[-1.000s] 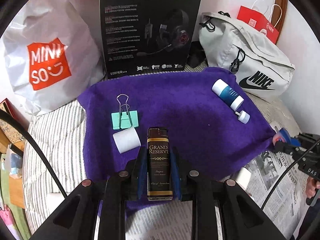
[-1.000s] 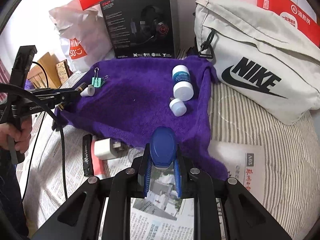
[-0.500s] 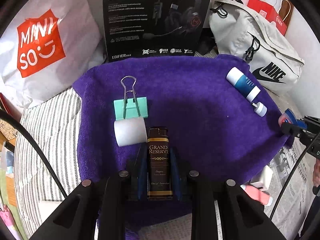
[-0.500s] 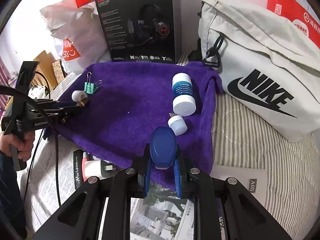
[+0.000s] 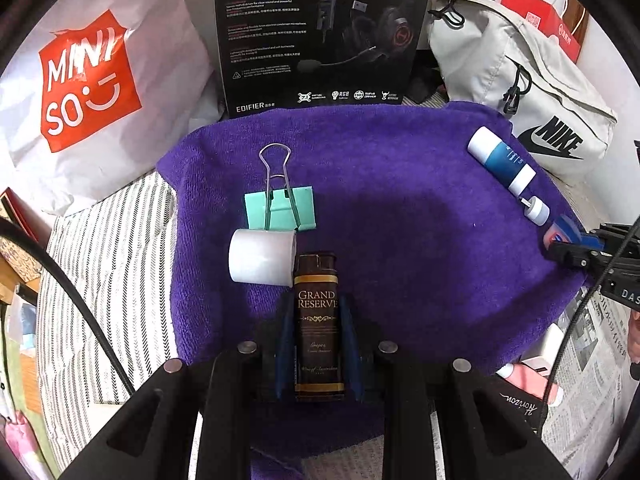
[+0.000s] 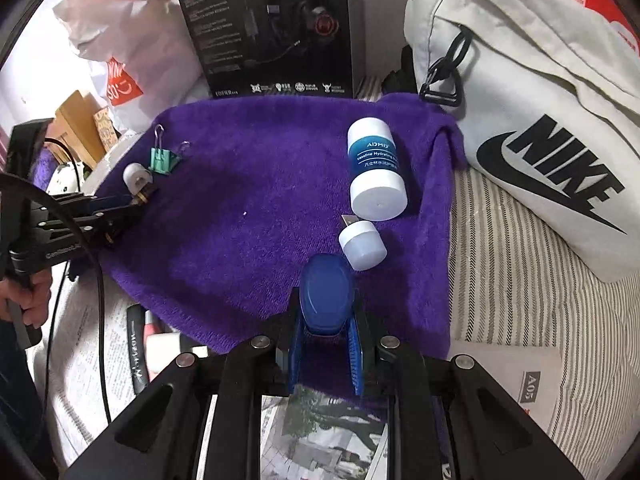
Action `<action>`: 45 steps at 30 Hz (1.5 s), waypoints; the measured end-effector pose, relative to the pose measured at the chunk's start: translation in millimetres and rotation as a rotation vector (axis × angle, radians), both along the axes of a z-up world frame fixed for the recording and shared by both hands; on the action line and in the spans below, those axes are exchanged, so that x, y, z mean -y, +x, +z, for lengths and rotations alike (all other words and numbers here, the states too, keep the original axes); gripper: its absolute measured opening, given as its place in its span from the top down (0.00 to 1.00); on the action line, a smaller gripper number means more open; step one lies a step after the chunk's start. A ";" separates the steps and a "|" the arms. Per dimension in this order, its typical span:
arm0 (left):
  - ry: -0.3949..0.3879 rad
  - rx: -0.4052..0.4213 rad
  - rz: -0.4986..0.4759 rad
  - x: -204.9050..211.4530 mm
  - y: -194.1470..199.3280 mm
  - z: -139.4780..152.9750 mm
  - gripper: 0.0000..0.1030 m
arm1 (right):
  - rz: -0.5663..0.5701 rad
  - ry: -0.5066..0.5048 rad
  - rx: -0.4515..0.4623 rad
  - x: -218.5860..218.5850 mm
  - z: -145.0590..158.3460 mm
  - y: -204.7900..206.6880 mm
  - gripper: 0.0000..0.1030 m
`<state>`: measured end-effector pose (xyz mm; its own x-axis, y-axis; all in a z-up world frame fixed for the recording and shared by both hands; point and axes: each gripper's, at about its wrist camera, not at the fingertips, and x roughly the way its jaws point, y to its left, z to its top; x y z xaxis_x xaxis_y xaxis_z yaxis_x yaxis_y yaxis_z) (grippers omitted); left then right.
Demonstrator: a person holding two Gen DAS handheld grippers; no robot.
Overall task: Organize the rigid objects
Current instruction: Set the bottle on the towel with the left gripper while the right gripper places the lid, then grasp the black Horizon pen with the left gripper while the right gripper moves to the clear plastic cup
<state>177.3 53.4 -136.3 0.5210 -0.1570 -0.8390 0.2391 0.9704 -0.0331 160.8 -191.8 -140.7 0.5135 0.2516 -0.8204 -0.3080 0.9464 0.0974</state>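
Though cluttered, purple towel (image 5: pixel 400 240) on striped bedding (image 6: pixel 520 280)

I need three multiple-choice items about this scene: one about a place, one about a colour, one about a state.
1. Where does the white roll lie?
A. on the purple towel
B. on the newspaper
C. inside the Nike bag

2. What colour is the binder clip?
A. red
B. mint green
C. black

3. What do the left gripper's jaws do?
A. stand open and empty
B. clamp the brown lighter
C. clamp the clip

Answers: 1 A, towel shows around the roll; 2 B, its body is mint green; 3 B, the lighter sits between the jaws.
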 end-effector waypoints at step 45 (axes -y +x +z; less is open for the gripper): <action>0.012 0.046 -0.061 46.3 -92.2 46.0 0.60 | -0.025 0.056 0.074 40.9 32.1 -85.2 0.61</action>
<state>85.2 7.2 -90.3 0.5490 -0.1802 -0.8162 0.2992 0.9541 -0.0094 75.5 -232.7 -108.6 0.5789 0.2818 -0.7652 -0.2924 0.9477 0.1279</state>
